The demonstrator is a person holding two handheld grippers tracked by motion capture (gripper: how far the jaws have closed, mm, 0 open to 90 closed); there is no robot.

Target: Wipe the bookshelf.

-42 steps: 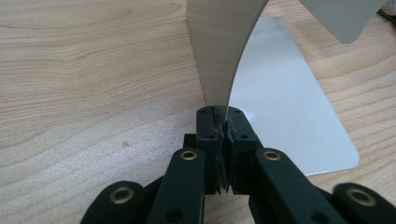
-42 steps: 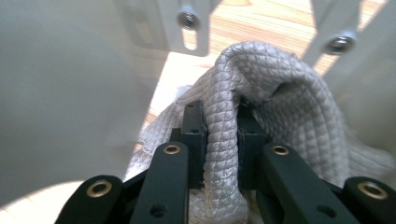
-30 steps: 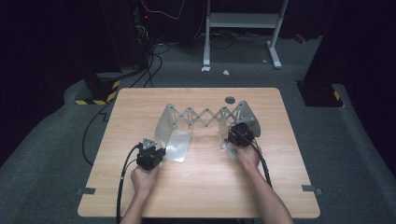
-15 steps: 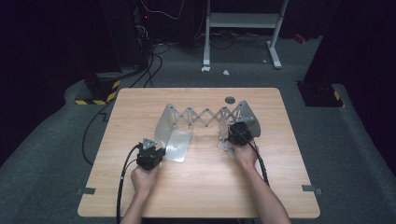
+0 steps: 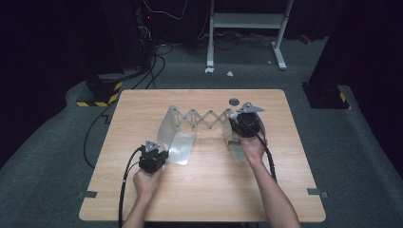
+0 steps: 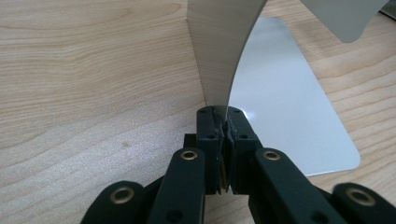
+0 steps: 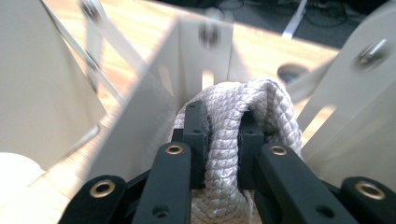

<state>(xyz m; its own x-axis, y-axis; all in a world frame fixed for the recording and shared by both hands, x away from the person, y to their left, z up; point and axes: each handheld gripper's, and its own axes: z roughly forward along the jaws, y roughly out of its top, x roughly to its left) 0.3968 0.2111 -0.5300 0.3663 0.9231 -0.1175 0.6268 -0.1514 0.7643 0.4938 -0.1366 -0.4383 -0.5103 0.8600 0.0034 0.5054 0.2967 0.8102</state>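
**Both grippers clamped on the folding metal rack**

So here's where we're at. The thing we're working on is the silver sheet-metal expanding rack with the scissor-lattice middle (image 5: 204,118), and it sits around the middle of the light wooden table (image 5: 199,199), a bit toward the far side. It's got a curved metal end plate at each side and the zigzag crossbars stretched between them.

Our left gripper (image 6: 224,126) has its jaws pinched closed on the thin edge of the left end plate (image 6: 224,51), which stands upright right in front of the camera. Just beside that, the plate's flat rounded foot (image 6: 289,107) lies on the wood. In the high view the same left gripper (image 5: 159,154) sits at the near-left corner of the rack, with our left hand (image 5: 146,183) behind it.

Our right gripper (image 7: 222,126) has its jaws squeezed on a loop of thick white braided rope (image 7: 243,112), tucked in between the slotted metal walls of the right end plate (image 7: 201,60). In the high view the right gripper (image 5: 244,124) is over the rack's right end, our right hand (image 5: 253,146) just behind it.

Farther out, a small dark round disc (image 5: 233,101) lies on the table just past the rack. Beyond the table is grey carpet (image 5: 57,142), black cables and a white metal stand frame (image 5: 247,21).
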